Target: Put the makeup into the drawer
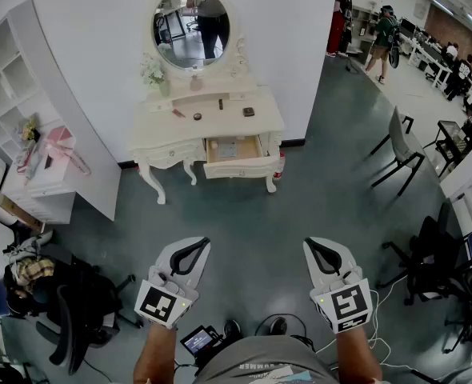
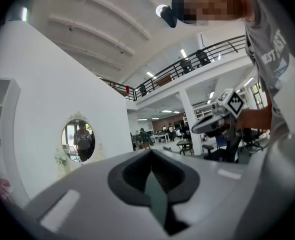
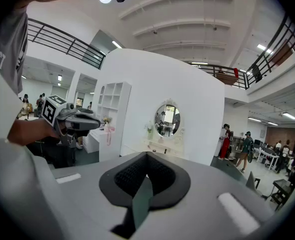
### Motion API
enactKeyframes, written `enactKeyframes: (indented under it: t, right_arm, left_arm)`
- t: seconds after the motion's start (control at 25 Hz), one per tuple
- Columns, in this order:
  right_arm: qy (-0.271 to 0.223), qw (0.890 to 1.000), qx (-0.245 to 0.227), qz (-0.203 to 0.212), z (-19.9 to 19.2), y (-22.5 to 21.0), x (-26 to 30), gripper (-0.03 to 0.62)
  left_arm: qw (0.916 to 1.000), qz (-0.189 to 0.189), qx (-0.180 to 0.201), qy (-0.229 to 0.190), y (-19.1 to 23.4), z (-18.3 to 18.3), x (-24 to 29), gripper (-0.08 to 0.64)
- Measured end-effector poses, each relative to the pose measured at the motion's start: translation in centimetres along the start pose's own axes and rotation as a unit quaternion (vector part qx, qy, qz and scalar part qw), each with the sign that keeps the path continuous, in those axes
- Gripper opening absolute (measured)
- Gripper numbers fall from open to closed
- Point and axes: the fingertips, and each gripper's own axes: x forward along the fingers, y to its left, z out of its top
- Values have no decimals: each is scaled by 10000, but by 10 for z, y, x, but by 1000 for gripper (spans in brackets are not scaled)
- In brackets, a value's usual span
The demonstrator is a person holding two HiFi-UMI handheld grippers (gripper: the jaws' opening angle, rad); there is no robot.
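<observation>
A white dressing table (image 1: 208,122) with an oval mirror (image 1: 191,28) stands against the far wall. Its right drawer (image 1: 234,149) is pulled open. Small makeup items lie on its top: a dark compact (image 1: 248,111), a round pot (image 1: 197,117) and a reddish stick (image 1: 178,113). My left gripper (image 1: 200,242) and right gripper (image 1: 310,244) are held close to my body, far from the table. Both are shut with nothing in them. The left gripper (image 2: 151,154) and right gripper (image 3: 147,156) each show their tips meeting. The table (image 3: 160,145) looks small and distant.
A white shelf unit (image 1: 12,78) with pink things (image 1: 56,146) stands left of the table. Black office chairs (image 1: 84,302) are at my left and a grey chair (image 1: 404,146) at the right. People (image 1: 388,30) stand in the far right background. Grey floor lies between me and the table.
</observation>
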Motion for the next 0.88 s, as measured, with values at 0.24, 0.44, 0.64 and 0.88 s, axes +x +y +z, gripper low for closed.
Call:
enactKeyframes:
  t: [0.24, 0.44, 0.64, 0.88]
  right_arm:
    - [41, 10000, -25, -11, 4, 11, 6, 0]
    - [19, 10000, 18, -64, 8, 21, 12, 0]
    - [-122, 9996, 237, -76, 20, 36, 22, 2]
    - [-109, 9994, 269, -214, 23, 51, 36, 2]
  left_arm:
    - [10000, -14, -1, -34, 11, -2, -9, 3]
    - [10000, -42, -14, -21, 19, -7, -18, 3]
    - [9999, -112, -51, -9, 35, -13, -29, 3]
    - [9997, -242, -76, -49, 53, -24, -41, 3]
